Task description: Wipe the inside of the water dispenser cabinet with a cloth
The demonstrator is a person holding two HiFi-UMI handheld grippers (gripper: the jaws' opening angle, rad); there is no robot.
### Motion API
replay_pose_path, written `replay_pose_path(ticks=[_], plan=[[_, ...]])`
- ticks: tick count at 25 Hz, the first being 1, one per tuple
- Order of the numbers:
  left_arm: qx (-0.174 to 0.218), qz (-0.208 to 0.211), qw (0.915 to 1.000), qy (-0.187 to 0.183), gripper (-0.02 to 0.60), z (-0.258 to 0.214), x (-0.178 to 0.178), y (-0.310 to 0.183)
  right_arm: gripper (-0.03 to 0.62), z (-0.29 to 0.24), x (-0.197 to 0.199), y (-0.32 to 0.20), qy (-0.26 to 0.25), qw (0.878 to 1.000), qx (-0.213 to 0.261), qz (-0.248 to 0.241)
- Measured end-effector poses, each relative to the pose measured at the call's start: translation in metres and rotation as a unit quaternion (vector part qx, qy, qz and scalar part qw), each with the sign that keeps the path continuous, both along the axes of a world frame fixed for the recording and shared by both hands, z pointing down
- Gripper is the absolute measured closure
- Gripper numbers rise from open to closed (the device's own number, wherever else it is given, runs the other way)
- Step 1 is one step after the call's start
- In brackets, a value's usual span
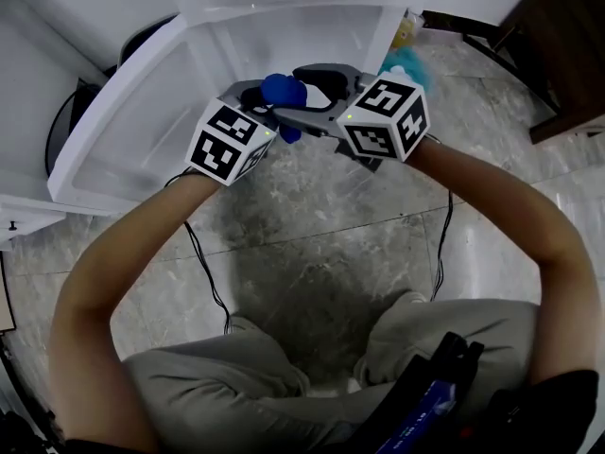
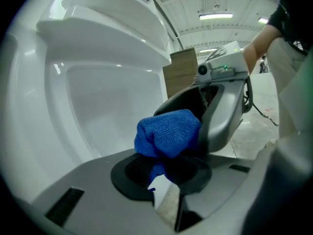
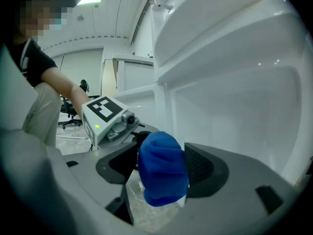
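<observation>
A bunched blue cloth (image 1: pixel 283 93) hangs between both grippers in front of the open white water dispenser cabinet (image 1: pixel 312 36). My left gripper (image 2: pixel 164 173) is shut on the cloth (image 2: pixel 168 131), pinching its lower fold while the bulk bulges above the pads. My right gripper (image 3: pixel 161 165) faces it from the other side and stands open, with the cloth (image 3: pixel 162 173) in the wide gap between its pads. In the head view the left gripper (image 1: pixel 271 107) and the right gripper (image 1: pixel 301 97) meet tip to tip just outside the cabinet's opening.
The cabinet's white door (image 1: pixel 123 112) swings out to the left. A teal object (image 1: pixel 408 61) lies at the cabinet's right side. Dark wooden furniture (image 1: pixel 558 45) stands at the far right. Cables (image 1: pixel 203 263) trail over the grey stone floor (image 1: pixel 312 216) above the person's knees.
</observation>
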State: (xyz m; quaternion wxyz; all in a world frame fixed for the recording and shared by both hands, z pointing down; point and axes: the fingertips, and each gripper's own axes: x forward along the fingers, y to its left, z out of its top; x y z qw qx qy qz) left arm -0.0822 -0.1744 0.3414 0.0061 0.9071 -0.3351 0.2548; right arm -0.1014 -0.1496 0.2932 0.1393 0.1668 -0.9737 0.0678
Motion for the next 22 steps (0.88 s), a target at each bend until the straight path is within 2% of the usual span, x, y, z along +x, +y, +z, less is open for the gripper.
replay_pose_path(ticks=[3,4,5,8,15,22], plan=[[0.008,-0.003,0.9999,0.006,0.503,-0.003,-0.003,0.004,0.325,0.004,-0.007,-0.002,0.014,1.0,0.003,-0.007],[0.006,-0.006,0.9999,0.01,0.503,-0.002,-0.005,0.004,0.36,0.005,-0.008,-0.003,0.018,1.0,0.005,-0.008],[0.005,-0.007,0.9999,0.013,0.503,-0.002,-0.006,0.004,0.43,0.005,-0.007,-0.005,0.021,1.0,0.009,-0.006],[0.004,-0.001,0.9999,0.009,0.503,0.0,-0.007,0.003,0.465,0.007,-0.007,-0.007,0.031,0.999,0.021,-0.002],[-0.005,-0.028,0.9992,0.028,0.485,0.01,-0.009,-0.004,0.487,0.012,0.001,-0.021,0.043,0.999,0.015,0.003],[-0.037,-0.047,0.9978,0.026,0.483,0.036,-0.037,0.0,0.487,0.027,0.022,-0.071,0.068,0.995,0.031,0.064]])
